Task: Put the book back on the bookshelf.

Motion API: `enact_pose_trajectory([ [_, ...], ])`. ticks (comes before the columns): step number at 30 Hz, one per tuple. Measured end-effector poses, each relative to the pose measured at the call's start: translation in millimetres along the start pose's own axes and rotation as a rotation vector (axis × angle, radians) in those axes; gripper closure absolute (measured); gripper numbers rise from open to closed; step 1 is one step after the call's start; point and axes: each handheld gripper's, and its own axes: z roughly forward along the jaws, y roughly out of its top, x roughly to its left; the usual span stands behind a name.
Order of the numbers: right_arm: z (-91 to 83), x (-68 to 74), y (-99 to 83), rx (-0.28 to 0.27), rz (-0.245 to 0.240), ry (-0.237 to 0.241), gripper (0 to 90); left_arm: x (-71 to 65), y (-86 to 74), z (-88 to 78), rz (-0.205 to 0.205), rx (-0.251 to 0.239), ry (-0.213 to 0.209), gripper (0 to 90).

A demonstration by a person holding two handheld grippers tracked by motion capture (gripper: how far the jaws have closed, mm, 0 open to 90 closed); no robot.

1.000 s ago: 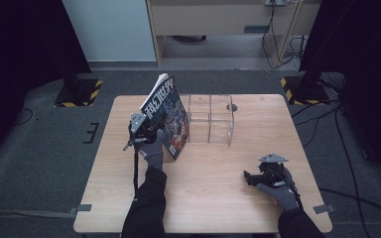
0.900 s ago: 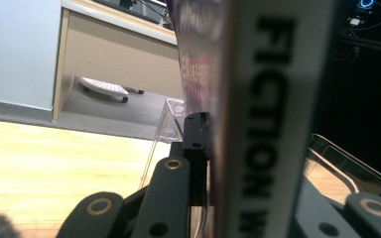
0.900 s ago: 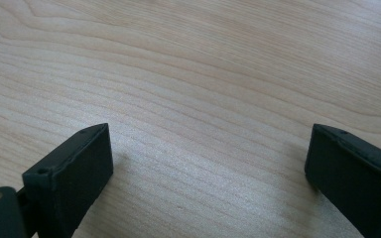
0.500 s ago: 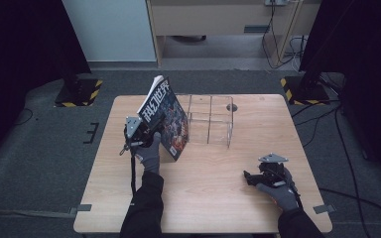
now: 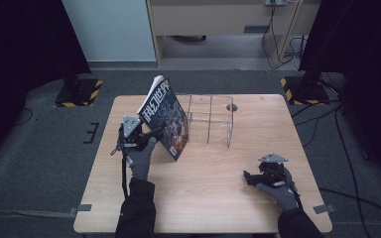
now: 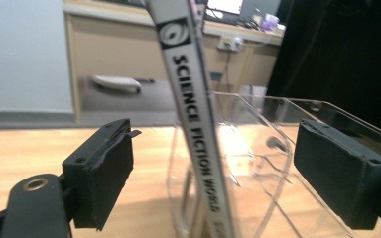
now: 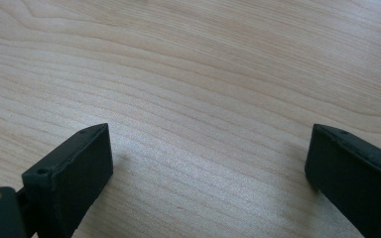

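One thin, floppy science-fiction magazine leans tilted against the clear acrylic divider rack at twelve o'clock on the wooden table, spine between the left gripper's just-widened, untouching jaws, so regrip its stiffer spine; right gripper gapes empty.

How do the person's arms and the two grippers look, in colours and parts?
Both forearms wear black sleeves and grey gloves. The left gripper and the right gripper are black, each topped by a grey three-cornered plate. A black cable trails from the left one. The pads are blocky black rubber.
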Motion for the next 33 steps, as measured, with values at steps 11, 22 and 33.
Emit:
enact_pose_trajectory([
  [11, 0.1, -0.1, 0.0, -0.001, -0.002, 0.000, 4.7, 14.0, 16.3, -22.3, 0.032, 0.043, 0.034, 13.8],
  [22, 0.1, -0.1, 0.0, -0.001, -0.002, 0.000, 4.7, 5.4, 14.8, -33.5, 0.167, 0.159, -0.011, 11.2],
  [33, -0.2, 0.4, -0.2, 0.000, 0.006, -0.003, 4.6, 9.9, -6.2, -57.5, 0.239, 0.284, -0.042, 11.5],
])
